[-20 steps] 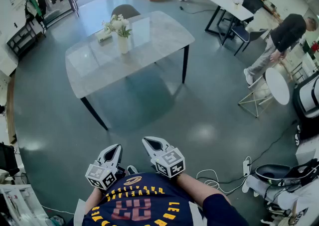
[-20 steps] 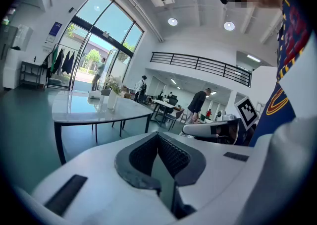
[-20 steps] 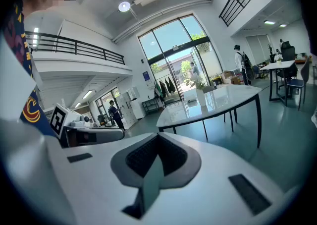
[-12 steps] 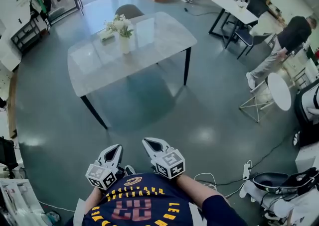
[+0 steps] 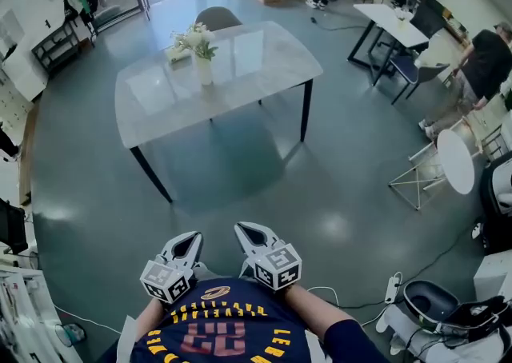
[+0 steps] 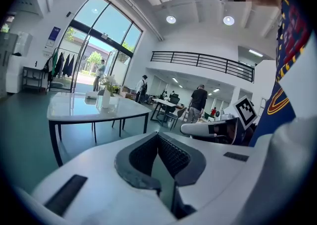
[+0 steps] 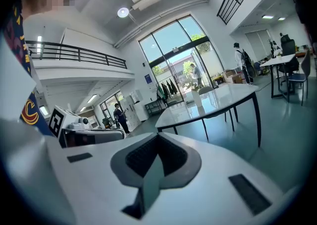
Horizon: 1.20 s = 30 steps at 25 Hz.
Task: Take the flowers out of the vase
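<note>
A white vase with white flowers stands on the far left part of a grey table, several steps ahead of me. In the left gripper view the vase shows small on the table; in the right gripper view the vase is small too. My left gripper and right gripper are held close to my chest, both shut and empty, far from the table.
A grey chair stands behind the table. A second table with chairs is at the far right, a person bends near a round white table. Cables lie on the floor at right.
The view has shifted: the table and vase sit slightly more to the right and nearer in the head view. Both grippers stay shut by my chest.
</note>
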### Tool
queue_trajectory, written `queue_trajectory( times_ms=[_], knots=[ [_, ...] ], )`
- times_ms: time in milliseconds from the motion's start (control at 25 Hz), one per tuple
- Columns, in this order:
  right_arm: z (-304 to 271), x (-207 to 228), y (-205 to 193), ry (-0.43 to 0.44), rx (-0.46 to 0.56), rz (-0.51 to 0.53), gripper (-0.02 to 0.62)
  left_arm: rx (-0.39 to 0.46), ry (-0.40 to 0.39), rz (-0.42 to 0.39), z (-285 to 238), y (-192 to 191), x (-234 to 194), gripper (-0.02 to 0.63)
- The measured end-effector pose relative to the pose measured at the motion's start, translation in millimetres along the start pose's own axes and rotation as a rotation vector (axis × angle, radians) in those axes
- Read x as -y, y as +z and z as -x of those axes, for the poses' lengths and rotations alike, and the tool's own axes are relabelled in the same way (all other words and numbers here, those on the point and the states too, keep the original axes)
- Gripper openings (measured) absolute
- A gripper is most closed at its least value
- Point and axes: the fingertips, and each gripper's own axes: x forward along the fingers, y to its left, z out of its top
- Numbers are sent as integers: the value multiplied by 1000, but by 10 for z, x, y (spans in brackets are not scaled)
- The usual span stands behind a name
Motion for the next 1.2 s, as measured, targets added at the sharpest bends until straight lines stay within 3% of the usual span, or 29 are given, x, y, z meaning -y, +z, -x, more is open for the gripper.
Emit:
queue_trajectory(
  times_ms=[240, 400, 600, 800, 1200],
  knots=[
    [176, 137, -88, -5, -12, -14, 8, -6, 18, 24, -69, -74, 131, 3],
    [239, 208, -160, -24, -11, -38, 8, -29, -4, -9, -137, -111, 239, 3],
    [205, 255, -207, -32, -17, -52, 8, -40, 5, 7, -169, -117, 151, 3],
    [233, 406, -123, -88, 8, -65, 8, -47, -52, -40, -328, -32, 193, 3],
    [-364, 487, 43, -122, -15, -66, 8, -44, -64, -2, -491, 176, -469, 3]
  ],
)
